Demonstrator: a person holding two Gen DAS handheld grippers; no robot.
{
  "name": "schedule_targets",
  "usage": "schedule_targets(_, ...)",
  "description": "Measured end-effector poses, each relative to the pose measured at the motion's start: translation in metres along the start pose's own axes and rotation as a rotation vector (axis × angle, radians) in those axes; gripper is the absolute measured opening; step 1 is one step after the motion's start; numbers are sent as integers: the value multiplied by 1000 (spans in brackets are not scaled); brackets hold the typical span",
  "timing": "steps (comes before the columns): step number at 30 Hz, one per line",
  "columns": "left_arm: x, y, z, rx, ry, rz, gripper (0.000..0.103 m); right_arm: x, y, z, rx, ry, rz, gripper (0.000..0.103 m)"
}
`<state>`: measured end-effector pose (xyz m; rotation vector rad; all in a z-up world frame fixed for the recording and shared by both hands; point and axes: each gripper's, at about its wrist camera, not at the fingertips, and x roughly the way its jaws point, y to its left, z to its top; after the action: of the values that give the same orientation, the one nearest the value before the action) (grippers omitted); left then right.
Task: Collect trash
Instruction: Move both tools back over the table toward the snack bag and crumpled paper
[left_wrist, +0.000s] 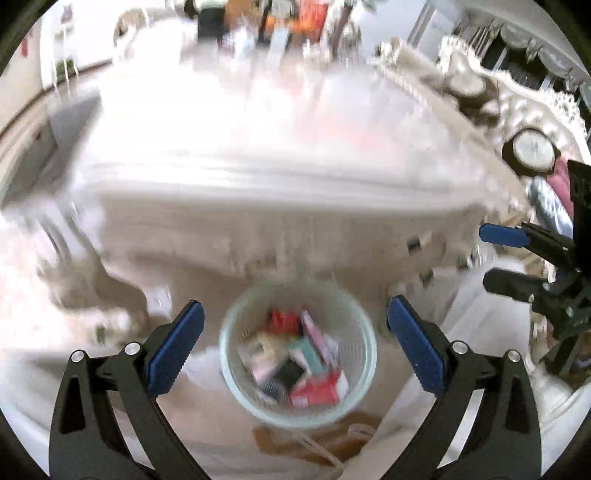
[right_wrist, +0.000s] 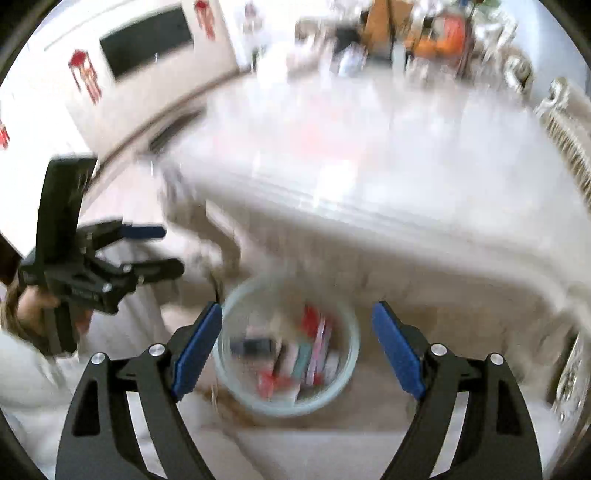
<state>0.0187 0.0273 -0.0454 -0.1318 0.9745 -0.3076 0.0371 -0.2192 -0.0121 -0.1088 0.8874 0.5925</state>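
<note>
A pale round waste basket (left_wrist: 236, 373) stands on the floor below both grippers, with several small coloured boxes and packets (left_wrist: 314, 395) inside. My left gripper (left_wrist: 295, 314) hangs above it, open, with nothing between its blue pads (left_wrist: 173, 350). My right gripper (right_wrist: 297, 314) is also open and empty over the same basket (right_wrist: 347, 376), whose trash (right_wrist: 310, 350) shows blurred. Each gripper appears at the edge of the other's view: the right gripper (left_wrist: 491, 254) at the right, the left gripper (right_wrist: 170, 251) at the left, a hand (right_wrist: 33, 314) holding it.
A white cloth-covered table (left_wrist: 277, 147) with a fringed edge stands just behind the basket. A brown bag (left_wrist: 317, 439) lies on the floor at the basket's near side. Ornate pale furniture (left_wrist: 517, 110) is at the right, a dark screen (right_wrist: 147, 40) on the far wall. Both views are motion-blurred.
</note>
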Motion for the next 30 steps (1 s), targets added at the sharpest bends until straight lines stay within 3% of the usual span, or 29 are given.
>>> schedule_targets(7,-5,2,132,121,-146,122,97,21,-52,116,-44,-137,-209,88)
schedule_targets(13,51,24,247,72,-150,206,97,67,-105,198,-2,-145,-270,88)
schedule_targets(16,86,37,297,18,-146,174,97,92,-128,232,21,-125,-259,88)
schedule_targets(21,134,53,348,38,-139,217,97,135,-156,266,43,-73,-262,88)
schedule_targets(24,163,62,374,34,-105,196,97,155,-172,279,60,-58,-256,88)
schedule_targets(30,201,65,397,67,-68,214,97,190,-191,302,61,-35,-242,88)
